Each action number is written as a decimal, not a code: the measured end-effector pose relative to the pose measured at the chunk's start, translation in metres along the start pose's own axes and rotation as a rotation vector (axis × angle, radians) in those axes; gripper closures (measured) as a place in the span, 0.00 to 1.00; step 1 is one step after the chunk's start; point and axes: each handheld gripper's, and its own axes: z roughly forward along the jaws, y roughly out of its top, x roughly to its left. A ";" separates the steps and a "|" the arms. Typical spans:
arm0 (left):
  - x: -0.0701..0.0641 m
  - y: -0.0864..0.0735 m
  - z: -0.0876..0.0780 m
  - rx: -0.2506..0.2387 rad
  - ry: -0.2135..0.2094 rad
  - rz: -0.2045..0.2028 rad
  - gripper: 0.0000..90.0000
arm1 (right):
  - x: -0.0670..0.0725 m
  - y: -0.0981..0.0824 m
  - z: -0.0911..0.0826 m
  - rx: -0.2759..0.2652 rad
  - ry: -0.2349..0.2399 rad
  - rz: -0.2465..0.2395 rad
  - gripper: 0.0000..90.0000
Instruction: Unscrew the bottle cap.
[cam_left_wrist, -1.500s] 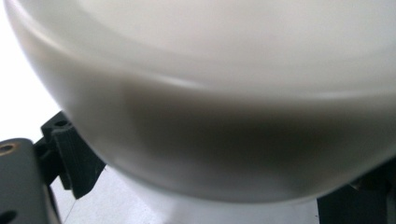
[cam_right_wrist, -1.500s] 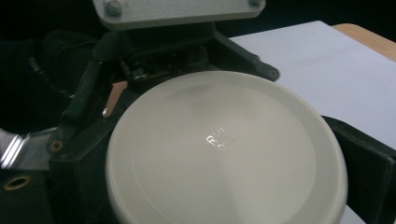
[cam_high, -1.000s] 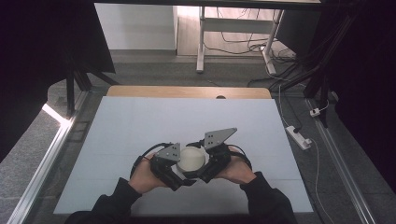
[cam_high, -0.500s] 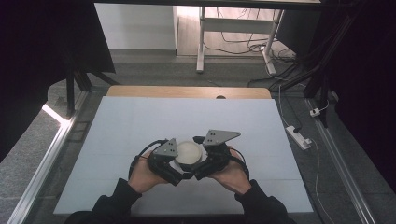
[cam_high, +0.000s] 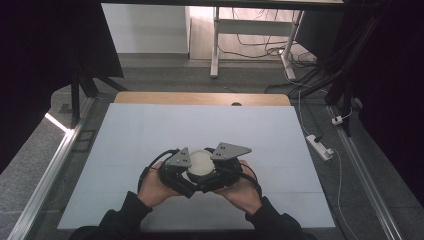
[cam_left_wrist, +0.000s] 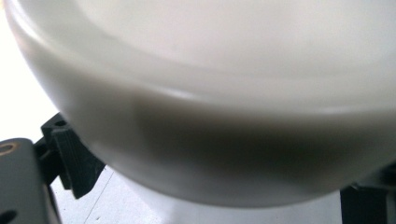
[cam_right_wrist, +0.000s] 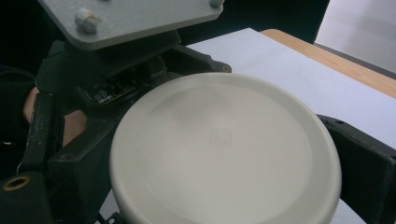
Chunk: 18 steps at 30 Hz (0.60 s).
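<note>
Hands low in the high view, near edge of the white table (cam_high: 150, 135), both wrapped around grippers pointed inward at each other. Left gripper (cam_high: 186, 176) and right gripper (cam_high: 215, 176) meeting on a round cream lid (cam_high: 201, 162), held flat side up between them, just above the tabletop, near the middle. Grey plates on top of each one, cables looping off to the sides. Power strip (cam_high: 318, 146) lying on the floor off the right edge, well apart.

Left gripper view: way too close, mostly the blurry curved rim of the lid (cam_left_wrist: 210, 116), black jaw bits poking out at lower left and lower right on either side of it. Looks clamped around the rim, partly spread.

Right gripper view: lid (cam_right_wrist: 224, 149) face up, tiny square mark in the centre, black jaws hugging its left and right edges, so spread about as wide as the lid and gripping it. Other gripper right behind it, touching the far rim.
</note>
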 end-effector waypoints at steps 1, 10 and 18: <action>0.000 0.000 0.000 0.001 -0.001 0.001 0.09 | 0.000 0.000 0.000 -0.004 0.003 0.000 0.07; 0.001 -0.001 0.000 0.002 -0.085 0.041 0.09 | -0.013 -0.002 -0.004 -0.004 0.164 -0.035 0.08; -0.002 0.000 0.002 0.003 -0.183 0.083 0.08 | -0.024 -0.005 -0.007 -0.012 0.349 -0.086 0.08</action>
